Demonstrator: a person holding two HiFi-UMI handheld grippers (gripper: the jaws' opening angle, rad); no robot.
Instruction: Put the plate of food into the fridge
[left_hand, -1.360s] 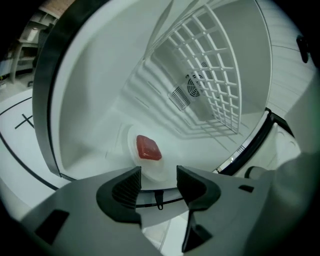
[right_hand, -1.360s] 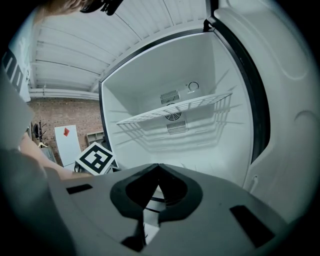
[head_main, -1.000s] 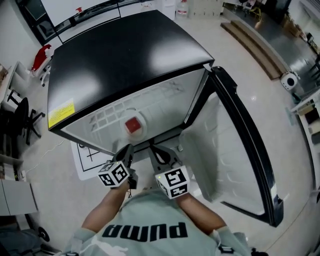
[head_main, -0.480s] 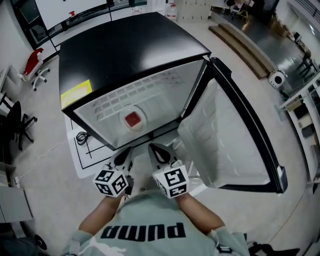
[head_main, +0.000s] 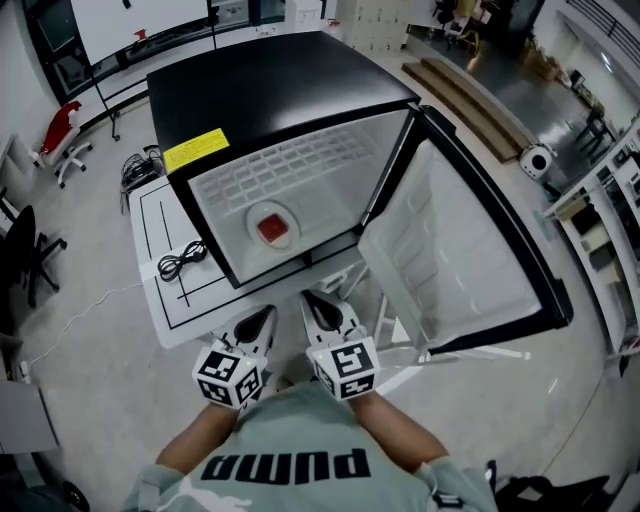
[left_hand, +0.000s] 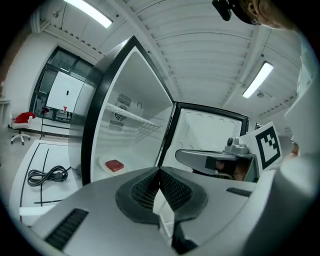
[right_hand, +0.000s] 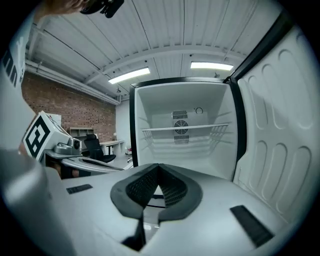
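Close to the person's chest, the left gripper (head_main: 258, 322) and the right gripper (head_main: 320, 308) are hanging with jaws pressed together, gripping nothing. Beyond them, the plate (head_main: 252, 232) with the red food (head_main: 271, 229) is lying on the bottom of the open fridge (head_main: 260, 90), so the placing is looking done. The wire shelf (right_hand: 182, 129) above is carrying nothing. The door (head_main: 460, 250) is standing wide; probably only closing is remaining.

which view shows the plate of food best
The head view: it looks down on the whole plate of food, a red block on a white plate inside the fridge. The left gripper view shows it small and side-on, low in the fridge. The right gripper view does not show it.
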